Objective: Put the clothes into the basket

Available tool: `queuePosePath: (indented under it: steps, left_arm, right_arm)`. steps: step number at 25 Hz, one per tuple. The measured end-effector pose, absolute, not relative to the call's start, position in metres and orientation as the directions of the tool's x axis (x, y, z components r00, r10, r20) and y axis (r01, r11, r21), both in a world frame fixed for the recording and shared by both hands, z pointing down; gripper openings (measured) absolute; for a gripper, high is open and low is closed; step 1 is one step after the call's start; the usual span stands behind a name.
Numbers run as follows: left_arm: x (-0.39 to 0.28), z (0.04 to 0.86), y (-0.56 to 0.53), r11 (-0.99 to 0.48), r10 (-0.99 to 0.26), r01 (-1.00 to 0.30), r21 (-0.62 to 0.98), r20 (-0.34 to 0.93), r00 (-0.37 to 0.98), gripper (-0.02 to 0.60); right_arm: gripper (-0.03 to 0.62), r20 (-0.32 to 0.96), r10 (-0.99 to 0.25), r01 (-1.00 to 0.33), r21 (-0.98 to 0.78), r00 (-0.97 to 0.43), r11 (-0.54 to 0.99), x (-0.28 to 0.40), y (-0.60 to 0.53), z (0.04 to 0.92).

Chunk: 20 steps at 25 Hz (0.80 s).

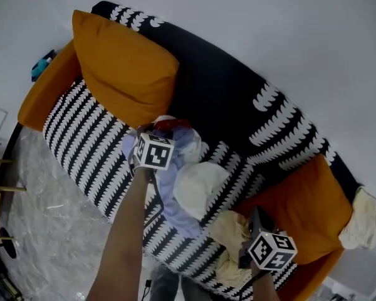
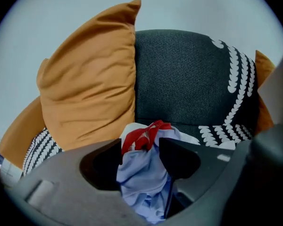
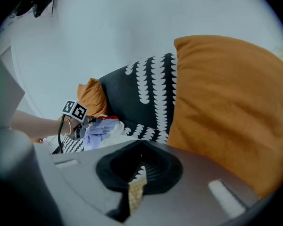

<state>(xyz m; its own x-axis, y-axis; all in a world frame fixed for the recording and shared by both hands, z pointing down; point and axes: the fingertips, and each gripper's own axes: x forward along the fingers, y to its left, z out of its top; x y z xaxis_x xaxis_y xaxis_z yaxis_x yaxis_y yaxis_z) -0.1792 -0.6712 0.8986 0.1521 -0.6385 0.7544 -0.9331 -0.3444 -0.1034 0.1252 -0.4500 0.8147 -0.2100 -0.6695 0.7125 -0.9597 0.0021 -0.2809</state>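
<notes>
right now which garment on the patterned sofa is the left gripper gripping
The crumpled lavender-blue garment, with red cloth at its top: the left gripper pinches it. The cream-white garment lies loose beside it.

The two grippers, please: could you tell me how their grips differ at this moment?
The left gripper clamps a thick bunch of lavender garment; the right gripper pinches a thin edge of cream cloth. Left jaws stand apart round the bulk; right jaws nearly meet. Both grip clothes on the sofa.
</notes>
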Motion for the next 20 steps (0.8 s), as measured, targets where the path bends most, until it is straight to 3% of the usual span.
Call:
queuePosePath:
  steps: [5, 11, 16, 20]
  left_arm:
    - [-0.183, 0.898, -0.691, -0.384, -0.635, -0.91, -0.155, 0.76, 0.138, 0.25]
    - [-0.192, 0.935, -0.662, -0.431, -0.534, -0.884, -0.182, 0.841, 0.087, 0.242]
    - [-0.201, 0.932, -0.673, -0.502, -0.52, -0.833, -0.234, 0.851, 0.074, 0.127]
    - [-0.198, 0.91, -0.653, -0.575, -0.448, -0.804, -0.154, 0.881, 0.151, 0.079]
  right_arm:
    - [0.003, 0.695, -0.688, -0.957, -0.29, -0.209, -0.003, 0.125, -0.451, 0.817]
    - [0.003, 0.74, -0.633, -0.953, -0.304, -0.229, -0.011, 0.119, -0.425, 0.826]
    - [0.003, 0.714, -0.66, -0.959, -0.28, -0.233, 0.035, 0.103, -0.425, 0.831]
    - [0.003, 0.755, -0.629, -0.969, -0.245, -0.186, -0.007, 0.089, -0.404, 0.787]
